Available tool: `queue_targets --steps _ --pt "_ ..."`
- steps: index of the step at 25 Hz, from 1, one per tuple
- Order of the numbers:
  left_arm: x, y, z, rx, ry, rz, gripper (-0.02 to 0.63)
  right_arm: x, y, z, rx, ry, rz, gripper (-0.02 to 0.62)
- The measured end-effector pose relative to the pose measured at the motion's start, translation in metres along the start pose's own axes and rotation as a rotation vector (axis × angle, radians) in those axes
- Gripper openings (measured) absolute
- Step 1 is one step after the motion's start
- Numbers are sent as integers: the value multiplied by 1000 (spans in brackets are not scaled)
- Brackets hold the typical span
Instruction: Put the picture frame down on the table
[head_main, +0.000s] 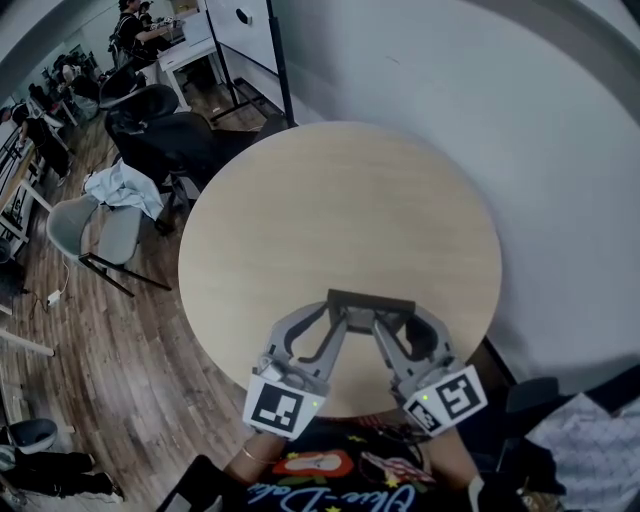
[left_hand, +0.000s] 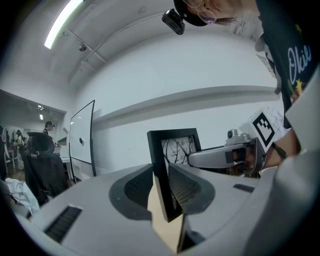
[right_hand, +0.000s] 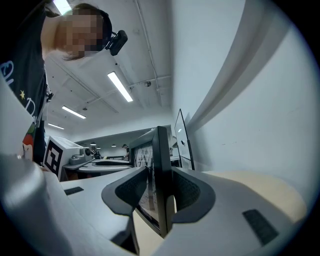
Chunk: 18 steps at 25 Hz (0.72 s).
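Note:
A black picture frame with a bare-tree print is held upright over the near part of the round wooden table. My left gripper is shut on the frame's left edge, and in the left gripper view the frame stands clamped between the jaws. My right gripper is shut on the frame's right edge; the right gripper view shows the frame edge-on between the jaws. The frame's bottom edge is hidden, so I cannot tell whether it touches the table.
The table stands against a white wall. Black office chairs and a grey chair stand on the wooden floor at left. A whiteboard stands at the back. People sit at desks in the far left corner.

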<state>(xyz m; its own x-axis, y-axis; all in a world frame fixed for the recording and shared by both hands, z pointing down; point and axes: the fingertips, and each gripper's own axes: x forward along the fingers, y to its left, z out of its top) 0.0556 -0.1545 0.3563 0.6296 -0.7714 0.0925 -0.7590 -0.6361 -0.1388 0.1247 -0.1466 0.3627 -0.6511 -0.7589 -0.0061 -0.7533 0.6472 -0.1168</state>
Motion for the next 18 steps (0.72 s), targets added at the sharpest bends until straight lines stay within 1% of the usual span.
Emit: queue_targets --steps 4,9,14,16,18 --pt "8 5 -11 -1 32 -20 84 7 -9 -8 -7 19 -24 129" --pt "17 15 -25 -12 61 -37 84 19 -16 -22 13 47 -36 129" --pt "25 20 -46 -19 92 -48 84 27 -24 -45 17 108 -56 129" --pt "26 21 -55 -29 106 -54 84 30 -25 -51 22 119 -55 129" --pt "29 25 -64 -21 121 -63 84 36 -26 -57 31 129 -54 129"
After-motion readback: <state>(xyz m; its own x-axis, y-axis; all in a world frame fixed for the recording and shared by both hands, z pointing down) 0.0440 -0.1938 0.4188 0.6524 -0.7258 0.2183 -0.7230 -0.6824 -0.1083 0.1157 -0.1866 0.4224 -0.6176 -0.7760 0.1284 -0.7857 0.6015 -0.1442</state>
